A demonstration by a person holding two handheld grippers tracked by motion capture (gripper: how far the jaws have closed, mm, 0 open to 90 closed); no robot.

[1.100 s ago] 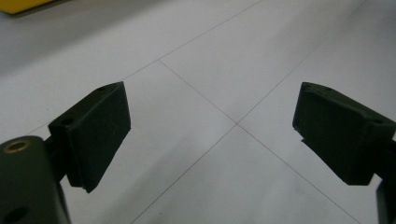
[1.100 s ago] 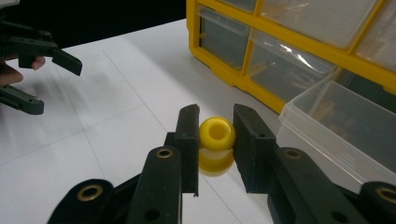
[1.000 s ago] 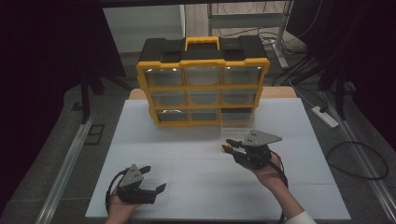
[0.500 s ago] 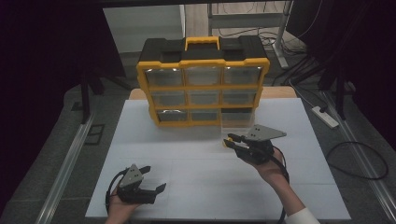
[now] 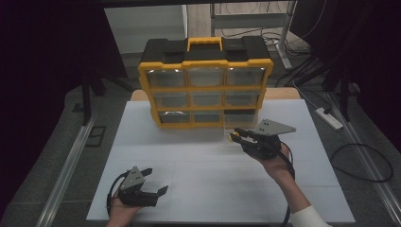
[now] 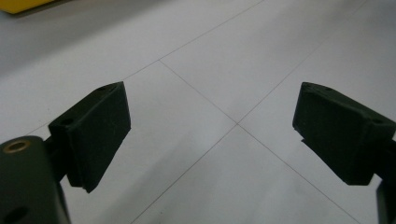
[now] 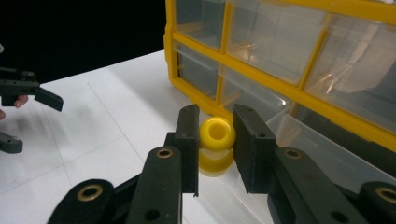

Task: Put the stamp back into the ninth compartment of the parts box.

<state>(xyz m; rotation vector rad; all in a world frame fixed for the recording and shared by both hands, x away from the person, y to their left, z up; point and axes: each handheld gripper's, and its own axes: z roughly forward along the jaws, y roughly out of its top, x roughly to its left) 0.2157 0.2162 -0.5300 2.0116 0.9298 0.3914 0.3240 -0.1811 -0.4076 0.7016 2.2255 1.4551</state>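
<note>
Left gripper: the left gripper (image 5: 152, 182) sat low at the near left of the white table (image 5: 203, 156), held in the person's left hand (image 5: 120, 215). Jaws were spread wide with nothing between them, just bare tabletop in the left gripper view (image 6: 212, 121).

Table: white top with faint thin seam lines crossing it, pretty much bare around the left gripper.

Organizer: a yellow and black parts organizer (image 5: 205, 80) stood upright at the far middle of the table, with a yellow carry handle (image 5: 204, 43) on top and three rows of clear drawers facing the person.

Pulled-out drawer: the bottom right clear drawer (image 7: 322, 154) looked slid out toward the near side, resting on the table in front of the case.

Yellow piece: a small yellow plastic part with a round hole on top (image 7: 217, 143), kinda spool shaped, was just in front of the organizer's bottom row, beside the pulled-out drawer. Couldn't tell if it was touching the table.

Right gripper: the right gripper (image 5: 235, 135) was out at the right, near the organizer's bottom right corner, held up by the right hand (image 5: 274, 161). In the right gripper view (image 7: 215, 140) its jaws were clamped on either side of the yellow piece, holding it.
</note>
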